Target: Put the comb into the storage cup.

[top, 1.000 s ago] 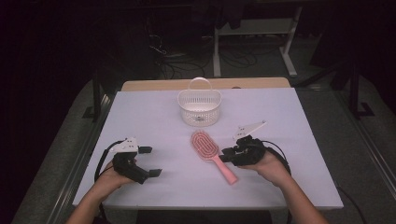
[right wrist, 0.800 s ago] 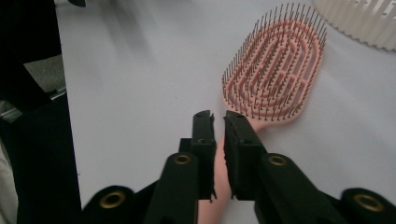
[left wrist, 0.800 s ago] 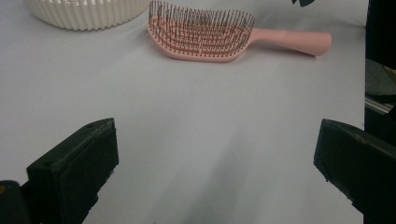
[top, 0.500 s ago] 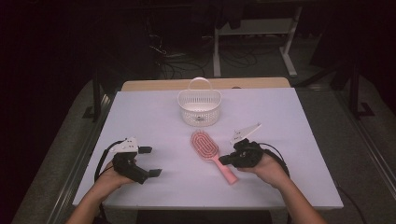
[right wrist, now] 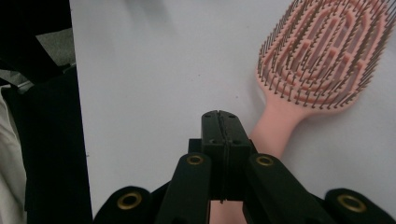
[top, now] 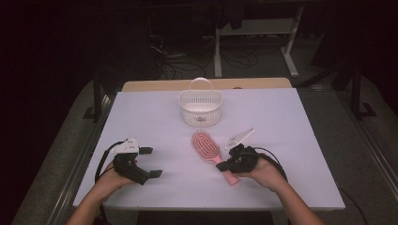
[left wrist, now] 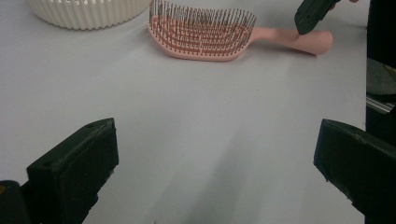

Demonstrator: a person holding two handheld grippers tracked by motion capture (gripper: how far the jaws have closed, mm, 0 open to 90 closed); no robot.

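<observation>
Your right gripper [top: 224, 165] sits over the handle of the pink hairbrush [top: 210, 149], and its jaws have just been closing: a second ago they stood a little apart, and now the right gripper view shows the two black jaws pressed flat together with no gap, the handle passing beneath them rather than between them. So that gripper [right wrist: 221, 122] is closed on nothing, and the hairbrush [right wrist: 314, 70] lies flat on the white bench [top: 291, 154], bristles up, its head reaching ahead and to the right of the jaw tips in that view. The brush lies where it lay a second ago. Your left gripper [top: 151, 162] rests in your left hand near the front edge of the bench, jaws wide apart and empty, in the same place as before. Looking along it, the hairbrush [left wrist: 205, 32] lies well ahead, with the right gripper [left wrist: 312, 15] at its handle end. Beyond the brush head, farther from both grippers, the white basket [top: 200, 107] stands upright with its handle raised, unmoved.
</observation>
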